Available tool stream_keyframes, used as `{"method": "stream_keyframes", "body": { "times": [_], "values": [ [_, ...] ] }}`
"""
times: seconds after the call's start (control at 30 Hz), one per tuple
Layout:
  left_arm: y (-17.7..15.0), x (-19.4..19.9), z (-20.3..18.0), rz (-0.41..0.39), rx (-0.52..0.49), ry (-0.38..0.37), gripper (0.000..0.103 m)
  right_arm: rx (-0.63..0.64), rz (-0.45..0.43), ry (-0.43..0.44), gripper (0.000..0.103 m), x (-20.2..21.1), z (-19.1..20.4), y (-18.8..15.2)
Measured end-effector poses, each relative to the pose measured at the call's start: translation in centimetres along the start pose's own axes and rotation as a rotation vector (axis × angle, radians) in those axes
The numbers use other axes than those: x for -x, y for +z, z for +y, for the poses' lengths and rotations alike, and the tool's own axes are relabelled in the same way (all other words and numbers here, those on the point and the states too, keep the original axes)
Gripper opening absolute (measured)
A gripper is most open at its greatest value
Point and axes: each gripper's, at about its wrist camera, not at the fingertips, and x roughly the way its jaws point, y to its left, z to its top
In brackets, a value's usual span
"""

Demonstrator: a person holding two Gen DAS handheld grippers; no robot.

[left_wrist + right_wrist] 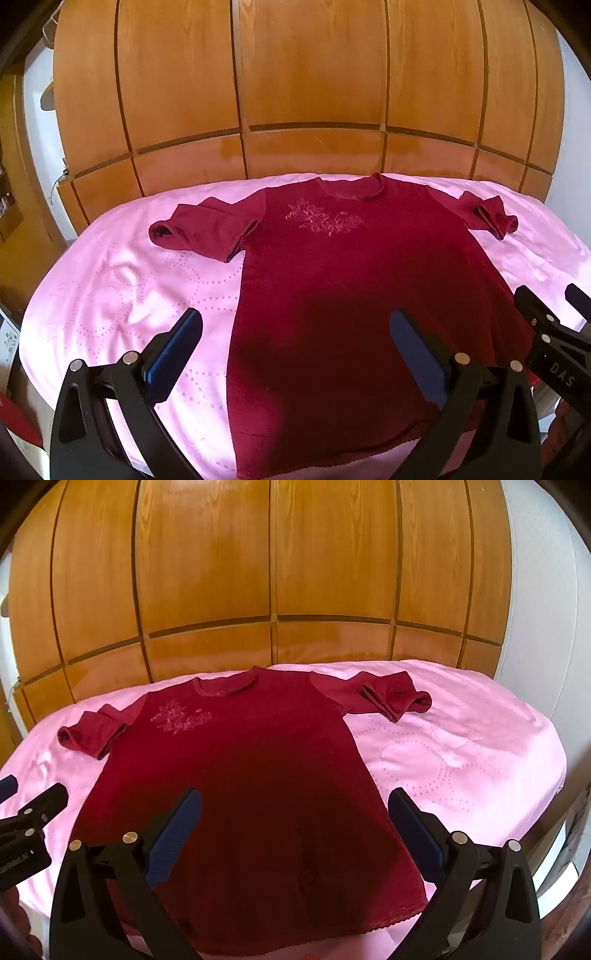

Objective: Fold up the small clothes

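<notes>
A: Item one?
B: Shirt (332, 280), dark red, short sleeves, stitched flowers (323, 219) on the chest. Lies flat and face up on the pink bedspread (110, 280), neck toward the wooden wardrobe (295, 74), hem nearest the cameras.

A: Sleeves?
B: Both spread outward, cuffs a little rumpled. No fold made yet.

A: Tools?
B: Left gripper (295, 350), jaws spread wide, holding nothing, hovering above the shirt's lower left edge. Right gripper (295, 830), jaws likewise released, above the lower right part.

A: Progress?
B: Laying-out looks finished. Every fold remains, by my judgement: sleeves inward, sides, then hem toward neck.
</notes>
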Motion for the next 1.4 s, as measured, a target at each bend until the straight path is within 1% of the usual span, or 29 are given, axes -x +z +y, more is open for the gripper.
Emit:
{"method": "stream_keyframes", "body": {
  "times": [0.3, 0.33, 0.37, 0.4, 0.47, 0.6, 0.93, 1.4],
  "values": [
    [-0.6, -0.1, -0.9, 0.004, 0.001, 0.001, 0.101, 0.002, 0.007, -0.008, 0.100, -0.3, 0.0, -0.1],
    [-0.6, -0.4, -0.3, 0.008, 0.006, -0.007, 0.101, 0.001, 0.006, -0.008, 0.100, -0.2, 0.4, -0.1],
    [-0.6, -0.2, -0.5, 0.011, 0.009, -0.007, 0.101, 0.005, 0.000, -0.007, 0.100, 0.1, 0.8, -0.2],
    [-0.5, -0.4, -0.5, 0.016, 0.008, -0.012, 0.101, 0.000, 0.007, -0.008, 0.100, -0.4, 0.2, 0.0],
    [-0.6, -0.5, -0.4, 0.012, 0.017, -0.011, 0.101, 0.000, 0.007, -0.013, 0.100, -0.3, 0.5, -0.1],
    [-0.6, -0.5, -0.1, 0.013, 0.042, -0.019, 0.101, -0.018, 0.019, 0.003, 0.100, -0.6, -0.5, -0.5],
    [-0.6, -0.2, -0.2, 0.006, 0.030, -0.021, 0.101, -0.021, 0.017, 0.002, 0.100, -0.7, -0.6, -0.4],
    [-0.1, -0.8, 0.3, 0.032, 0.040, -0.031, 0.101, -0.020, 0.022, 0.000, 0.100, -0.6, -0.7, -0.4]
  ]
}}
